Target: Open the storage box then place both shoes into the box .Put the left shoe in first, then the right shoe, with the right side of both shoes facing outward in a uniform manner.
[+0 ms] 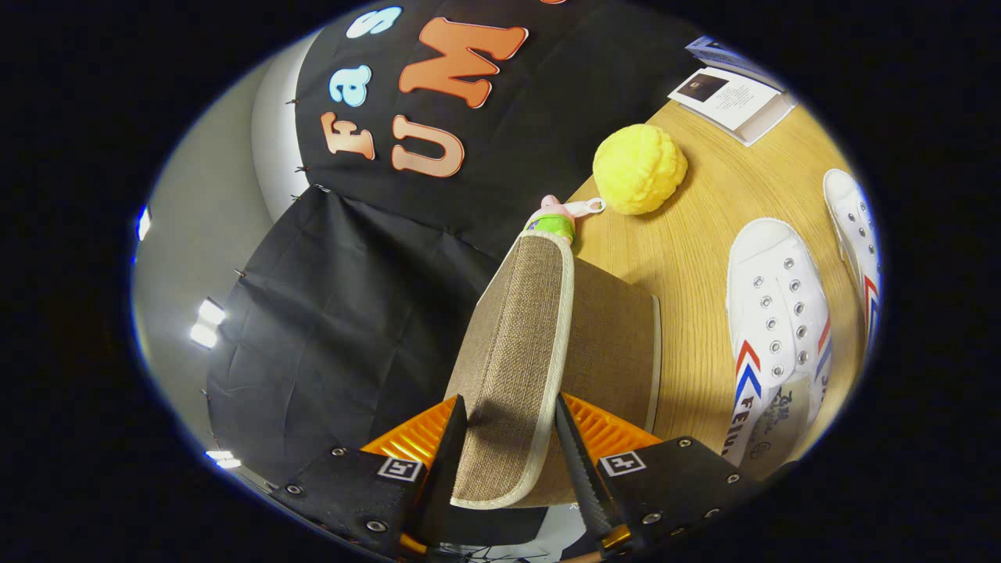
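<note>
We are holding the gripper (pixel 507 426) tilted, so the table (pixel 704 234) is slanting across our view. Our two fingers are clenching the lid (pixel 516 367) of the storage box (pixel 614 344), one finger (pixel 447 461) pressing on the outer face of the flap and the other (pixel 583 469) on its inner side. The lid is a brown woven flap with pale trim around its edge, and it is standing up between the fingers, lifted away from the box. The box itself is sitting just ahead of the fingers, its brown fabric side and pale rim showing behind the raised flap.

Beside the box, the two shoes are lying on the wooden table. The nearer shoe (pixel 774 328) is white with metal eyelets and red and blue chevron stripes on its side, and it is resting close to the box without touching it. The second shoe (pixel 854 227) is lying just beyond the first, partly cut off from our sight.

Past the far edge of the lid, a small toy (pixel 557 217) with pink and green parts is peeking out. A yellow sponge ball (pixel 640 169) is sitting on the table near it. Farther off, a white booklet (pixel 731 98) is resting at the table's far side.
</note>
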A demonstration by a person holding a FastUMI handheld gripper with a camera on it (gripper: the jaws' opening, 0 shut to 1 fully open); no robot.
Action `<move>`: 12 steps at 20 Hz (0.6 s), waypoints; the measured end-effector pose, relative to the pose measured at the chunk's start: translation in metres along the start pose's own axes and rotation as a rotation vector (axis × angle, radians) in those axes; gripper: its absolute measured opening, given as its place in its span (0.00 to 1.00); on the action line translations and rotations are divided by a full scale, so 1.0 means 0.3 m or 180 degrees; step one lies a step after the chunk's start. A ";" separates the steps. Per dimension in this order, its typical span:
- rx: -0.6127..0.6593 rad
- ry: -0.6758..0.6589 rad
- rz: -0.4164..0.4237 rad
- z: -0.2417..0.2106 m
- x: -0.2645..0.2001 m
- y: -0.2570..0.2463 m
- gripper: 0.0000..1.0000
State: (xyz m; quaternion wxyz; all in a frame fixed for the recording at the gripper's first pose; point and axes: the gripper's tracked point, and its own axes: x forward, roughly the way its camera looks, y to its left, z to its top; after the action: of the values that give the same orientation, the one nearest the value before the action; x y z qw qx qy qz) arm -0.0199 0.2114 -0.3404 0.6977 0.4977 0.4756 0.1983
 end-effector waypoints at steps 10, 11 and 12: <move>-0.0446 -0.0215 -0.0119 0.034 -0.005 0.038 0.17; -0.0369 -0.0154 -0.0074 0.019 0.004 0.046 0.17; -0.0330 -0.0111 -0.0001 0.010 0.008 0.062 0.18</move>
State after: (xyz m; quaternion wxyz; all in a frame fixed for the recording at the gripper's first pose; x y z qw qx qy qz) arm -0.0125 0.2198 -0.3249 0.7308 0.4642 0.4525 0.2138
